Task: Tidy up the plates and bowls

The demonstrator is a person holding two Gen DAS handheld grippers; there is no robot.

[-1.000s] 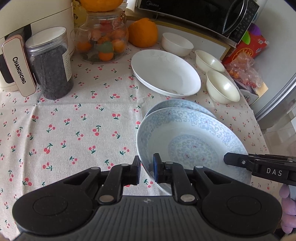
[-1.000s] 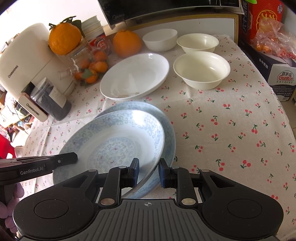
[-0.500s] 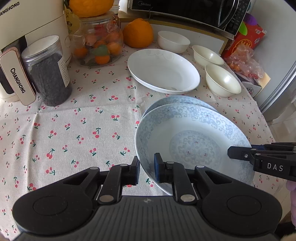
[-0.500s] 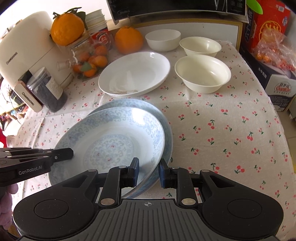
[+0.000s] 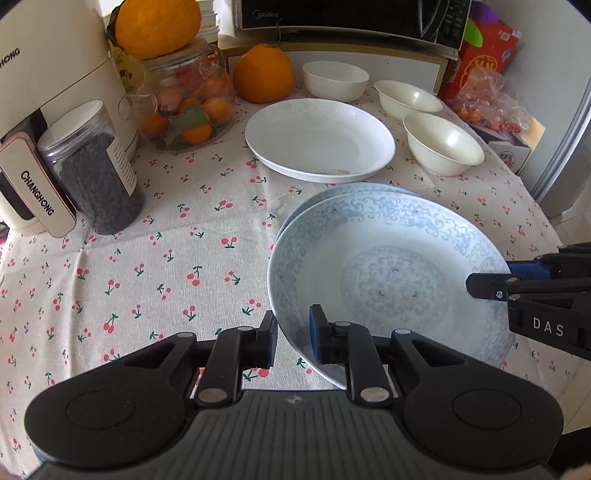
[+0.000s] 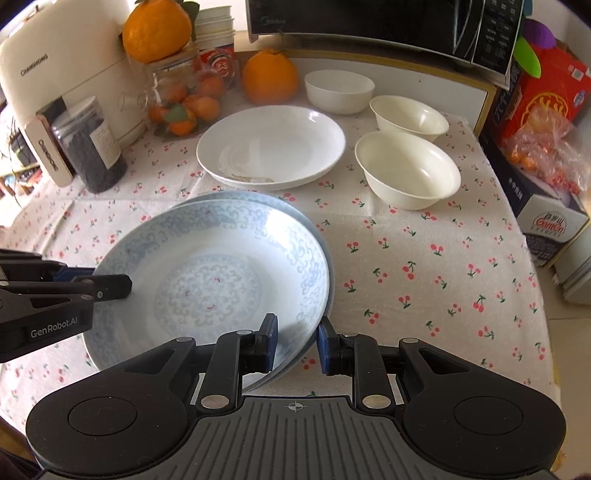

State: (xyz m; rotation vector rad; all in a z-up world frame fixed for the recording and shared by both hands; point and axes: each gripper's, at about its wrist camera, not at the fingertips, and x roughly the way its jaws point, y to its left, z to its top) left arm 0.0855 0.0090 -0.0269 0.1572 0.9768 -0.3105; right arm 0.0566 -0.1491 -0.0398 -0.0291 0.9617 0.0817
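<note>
Two blue-patterned plates, one over the other. Upper blue plate (image 5: 391,273) is gripped at opposite rims by both grippers and sits tilted, near-left edge raised, face up. It is round, so no long axis. Lower blue plate (image 6: 314,229) shows only as a crescent behind and to the right of the upper one; whether the two touch cannot be told.

Left gripper (image 5: 293,341): fingers clamped on the upper plate's left rim, one pad under, one pad on the inner face. Right gripper (image 6: 297,343): fingers closed on the right rim of the upper plate, rim running between the pads; the lower plate's edge lies just beside the outer pad.

Both plates are at the near side of the table (image 5: 147,240), which has a cherry-print cloth.

Containers:
- White plate (image 5: 319,138) behind the blue pair, empty apart from faint marks near its front edge.
- Three white bowls, all empty: near one (image 6: 408,170), middle one (image 6: 408,116), far one (image 6: 338,90).
- Clear glass jar (image 5: 184,99) holds small orange fruit; a large orange (image 5: 157,26) rests on its lid.
- Plastic jar (image 5: 94,170) is filled with dark grains or seeds.
- A second large orange (image 5: 264,75) stands loose on the table beside the far bowl.
</note>
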